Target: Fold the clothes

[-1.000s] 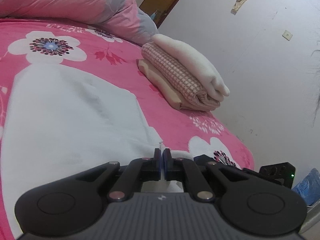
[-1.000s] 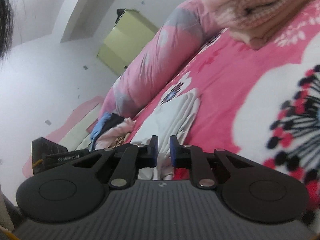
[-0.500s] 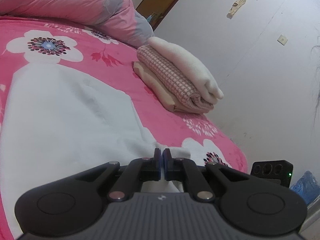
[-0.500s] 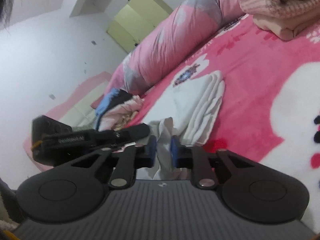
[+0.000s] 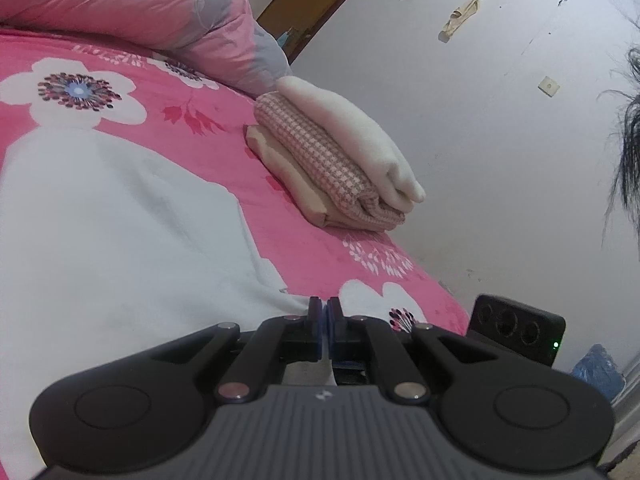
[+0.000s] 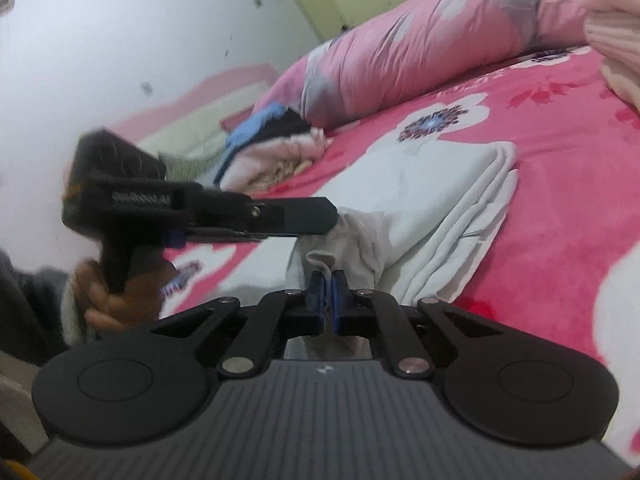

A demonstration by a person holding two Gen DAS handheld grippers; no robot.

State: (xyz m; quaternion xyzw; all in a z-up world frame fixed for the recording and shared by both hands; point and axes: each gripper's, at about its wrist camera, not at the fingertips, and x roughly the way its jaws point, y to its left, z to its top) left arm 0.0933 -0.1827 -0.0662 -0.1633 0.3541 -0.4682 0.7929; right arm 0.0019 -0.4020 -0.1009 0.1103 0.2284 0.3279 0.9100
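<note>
A white garment (image 5: 120, 240) lies spread over the pink flowered bed. My left gripper (image 5: 324, 307) is shut on its near edge. In the right wrist view the same white garment (image 6: 432, 184) shows folded layers along its right side. My right gripper (image 6: 329, 284) is shut on a bunched corner of it. The left gripper (image 6: 332, 216) reaches in from the left there, held by a hand (image 6: 116, 300), its tip pinching the cloth just above my right fingers.
A stack of folded clothes (image 5: 340, 164), cream and pink check, sits near the bed's far edge by the wall. A rolled pink quilt (image 5: 140, 12) lies at the head. A heap of unfolded clothes (image 6: 272, 148) lies beside the quilt (image 6: 420, 48).
My right gripper has swung toward the garment and closed from a narrow gap onto its bunched corner. The left gripper has come into the right wrist view. The left view has barely shifted.
</note>
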